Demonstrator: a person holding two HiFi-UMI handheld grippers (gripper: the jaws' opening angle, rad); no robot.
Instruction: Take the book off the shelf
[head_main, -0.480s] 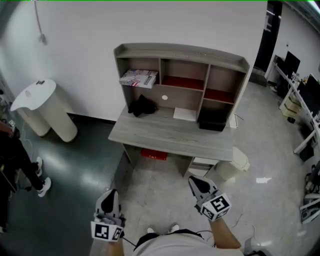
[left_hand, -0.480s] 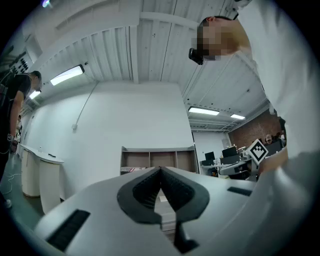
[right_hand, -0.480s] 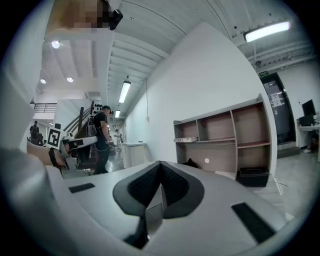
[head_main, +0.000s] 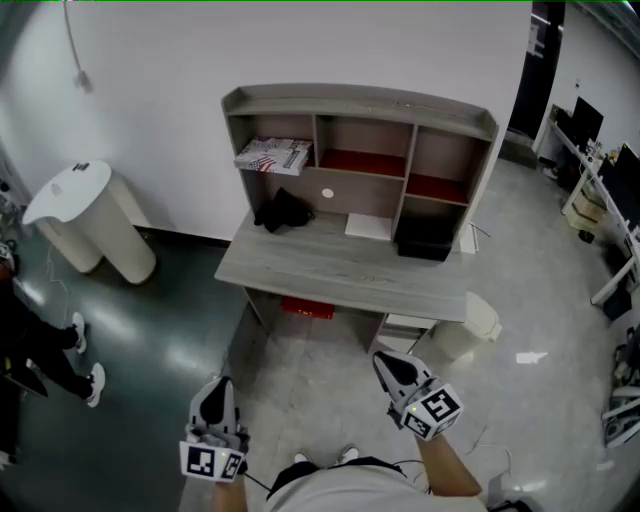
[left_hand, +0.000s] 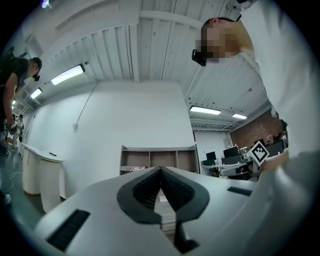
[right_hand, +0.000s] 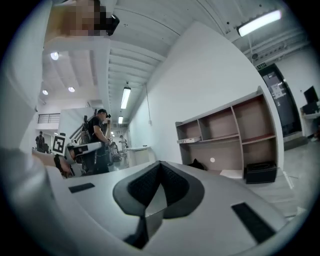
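**Well back from the desk, both grippers are hanging closed and empty**

Apparently the person is standing off from the grey wooden desk (head_main: 330, 268) and its three-bay shelf unit (head_main: 360, 100). That is probably why the left gripper (head_main: 214, 392), at seven o'clock in the head view, and the right gripper (head_main: 392, 368), at five o'clock, are riding low. Both have their jaws pressed together on nothing, and the reach is likely not yet begun. The flat red-and-white patterned book (head_main: 273, 156) is lying at eleven o'clock in the left upper bay. The middle and right bays are showing only red liners (head_main: 362, 163). Below, a black box (head_main: 424, 240) is sitting at one o'clock, and a dark crumpled bundle (head_main: 281, 212) is lying under the book's bay.
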